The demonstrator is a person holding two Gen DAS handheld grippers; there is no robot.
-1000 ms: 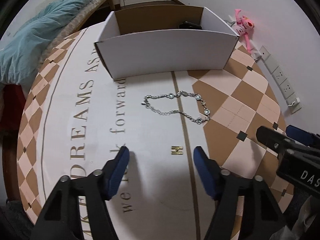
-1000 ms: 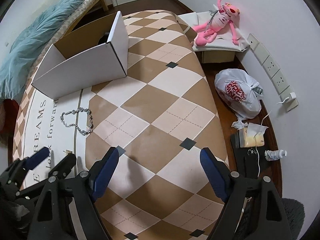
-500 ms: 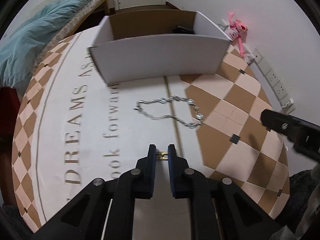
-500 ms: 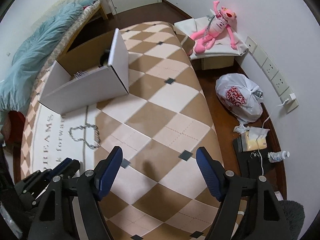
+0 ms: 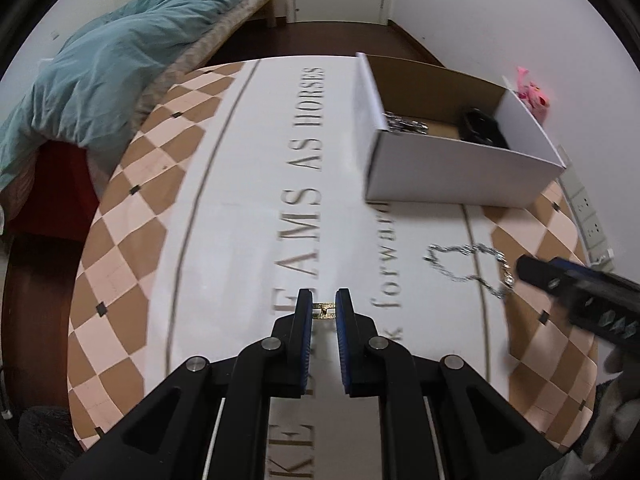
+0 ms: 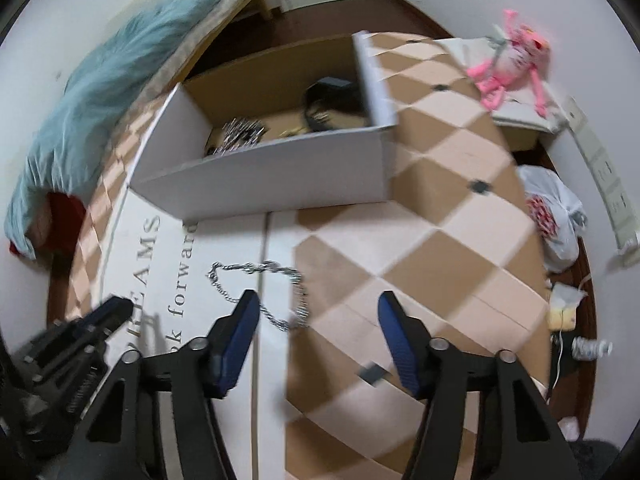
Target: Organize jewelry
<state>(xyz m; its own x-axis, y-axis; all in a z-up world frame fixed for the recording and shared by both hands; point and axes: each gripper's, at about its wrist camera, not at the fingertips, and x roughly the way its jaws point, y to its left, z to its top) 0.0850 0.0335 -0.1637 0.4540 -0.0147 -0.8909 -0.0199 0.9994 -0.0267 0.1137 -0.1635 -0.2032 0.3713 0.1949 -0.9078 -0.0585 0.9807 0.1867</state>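
Now that the left claw [image 5: 324,311] has gone from spread a second ago to pressed together on the small gold piece [image 5: 324,311], that piece sits pinched between the blue pads at lower centre of the left wrist view, apparently lifted clear of the printed surface [image 5: 248,216], though contact below cannot be told. The view has swung since half a second ago: the white box [image 5: 460,176] now lies at upper right of the frame rather than straight ahead, with a silver cluster and a dark item visible inside. This suggests the pick is done and the carry toward the box is the step in hand. The right claw [image 6: 316,332] remains spread and empty, and has come in over the silver chain [image 6: 260,284], which lies on the surface at centre left of the right wrist view, one finger overlapping its near loop. That chain looks the likely next pick.
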